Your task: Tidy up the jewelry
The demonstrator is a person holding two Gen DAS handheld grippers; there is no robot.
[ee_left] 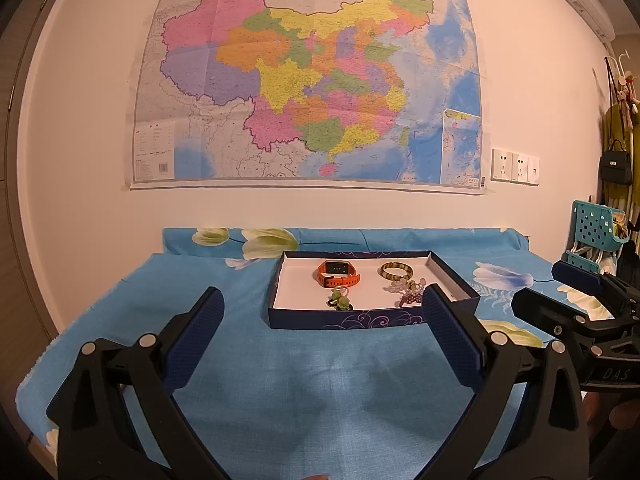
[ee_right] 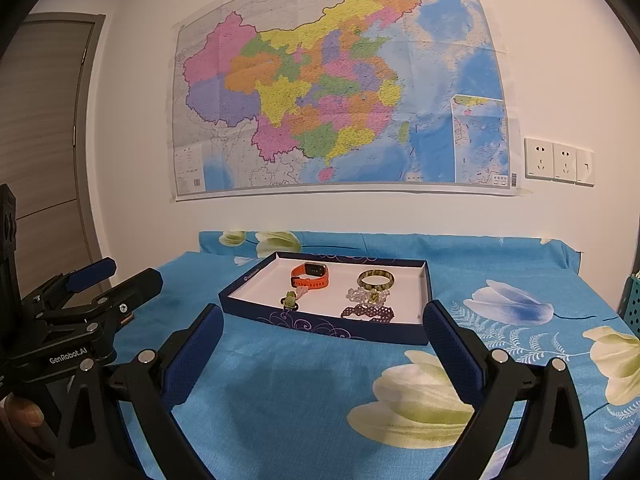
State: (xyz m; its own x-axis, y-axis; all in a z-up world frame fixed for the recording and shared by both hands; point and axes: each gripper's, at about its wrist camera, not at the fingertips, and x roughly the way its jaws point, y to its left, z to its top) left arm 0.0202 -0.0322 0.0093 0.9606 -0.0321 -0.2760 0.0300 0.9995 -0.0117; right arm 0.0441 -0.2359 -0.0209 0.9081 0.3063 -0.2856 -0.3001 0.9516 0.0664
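Observation:
A shallow dark-blue box (ee_left: 344,319) (ee_right: 320,326) with a white inside lies on the blue flowered cloth. It holds an orange watch (ee_left: 338,273) (ee_right: 311,275), a green-brown bangle (ee_left: 396,271) (ee_right: 375,279), a green charm (ee_left: 340,299) (ee_right: 290,299), a pale bead string (ee_left: 404,286) (ee_right: 366,296) and a purple beaded bracelet (ee_left: 409,300) (ee_right: 368,313). My left gripper (ee_left: 322,308) stands open in front of the box, holding nothing. My right gripper (ee_right: 323,322) is open too, with nothing between its fingers, just short of the box's near wall.
The cloth-covered table (ee_left: 304,392) (ee_right: 304,392) ends at a wall with a large map (ee_left: 312,80). A teal basket (ee_left: 596,226) and hanging bags (ee_left: 616,164) stand at the far right. Wall sockets (ee_right: 558,164) sit right of the map. A door (ee_right: 44,120) is at the left.

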